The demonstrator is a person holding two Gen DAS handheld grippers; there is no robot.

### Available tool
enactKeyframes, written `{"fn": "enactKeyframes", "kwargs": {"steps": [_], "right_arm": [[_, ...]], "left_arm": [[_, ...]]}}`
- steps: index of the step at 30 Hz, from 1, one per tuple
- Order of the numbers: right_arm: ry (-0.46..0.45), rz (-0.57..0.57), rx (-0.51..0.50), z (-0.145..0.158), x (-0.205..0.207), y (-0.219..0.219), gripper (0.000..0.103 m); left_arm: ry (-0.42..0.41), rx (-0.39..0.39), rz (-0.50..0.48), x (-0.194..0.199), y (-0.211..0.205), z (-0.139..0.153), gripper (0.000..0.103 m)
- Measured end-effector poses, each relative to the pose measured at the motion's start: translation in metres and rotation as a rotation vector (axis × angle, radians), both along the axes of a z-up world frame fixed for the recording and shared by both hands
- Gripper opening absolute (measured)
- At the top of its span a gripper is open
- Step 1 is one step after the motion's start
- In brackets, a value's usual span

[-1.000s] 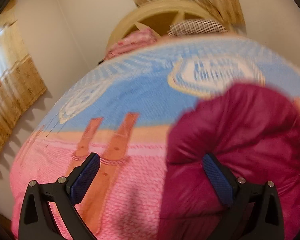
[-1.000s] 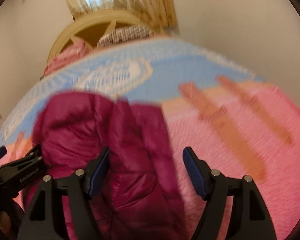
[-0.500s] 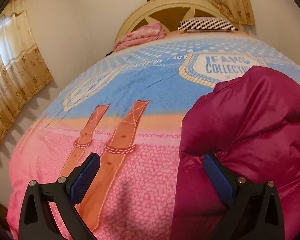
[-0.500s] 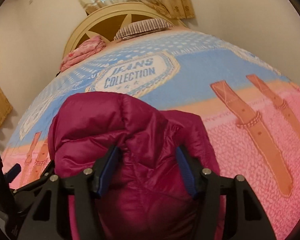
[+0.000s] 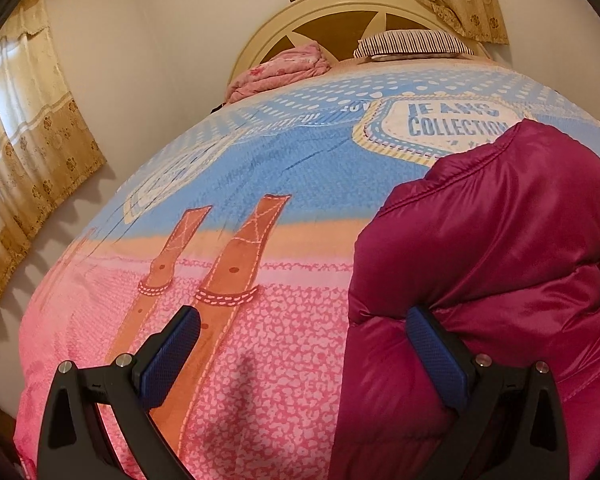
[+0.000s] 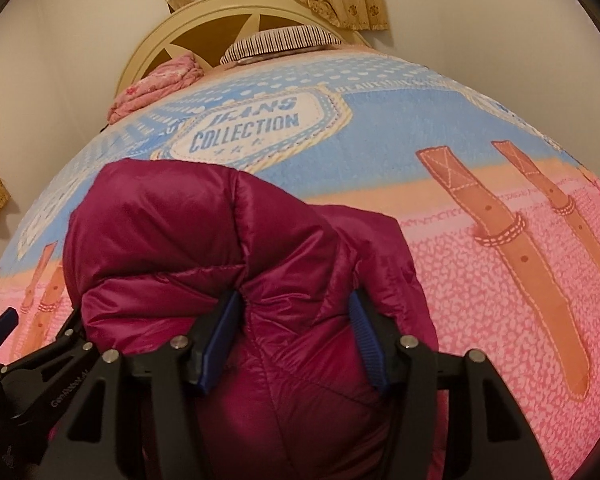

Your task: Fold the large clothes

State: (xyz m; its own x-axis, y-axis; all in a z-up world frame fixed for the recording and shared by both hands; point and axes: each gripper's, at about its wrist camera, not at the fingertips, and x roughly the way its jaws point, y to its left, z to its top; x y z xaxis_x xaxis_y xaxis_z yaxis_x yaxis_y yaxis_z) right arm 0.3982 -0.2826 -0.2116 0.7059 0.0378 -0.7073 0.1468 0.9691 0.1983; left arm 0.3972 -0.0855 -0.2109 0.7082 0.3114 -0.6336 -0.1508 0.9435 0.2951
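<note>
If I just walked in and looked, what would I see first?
A big, puffy dark-red jacket lying bunched up on the bed. The right hand-held gripper squeezes a fold of it between its blue pads, and the left hand-held gripper stands open at the jacket's edge. Under it spreads a bright blue and pink blanket with big letters reading JEANS COLLECTION, near the far end of the bed.
</note>
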Motion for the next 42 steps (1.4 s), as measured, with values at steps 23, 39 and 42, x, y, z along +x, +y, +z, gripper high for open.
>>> {"fn": "enactKeyframes", "kwargs": {"steps": [23,39,42], "right_arm": [[0.007,0.007,-0.083,0.026,-0.025,0.009,0.085],[0.014,-0.028,0.029,-0.007,-0.073,-0.018,0.090],[0.024,-0.016,0.038,-0.010,-0.070,-0.018,0.088]], "left_arm": [[-0.036,-0.122,-0.040,-0.031,0.033,0.041,0.102],[0.014,-0.134,-0.096,-0.055,0.021,0.005,0.102],[0.022,-0.122,-0.104,-0.050,0.017,0.001,0.102]]}}
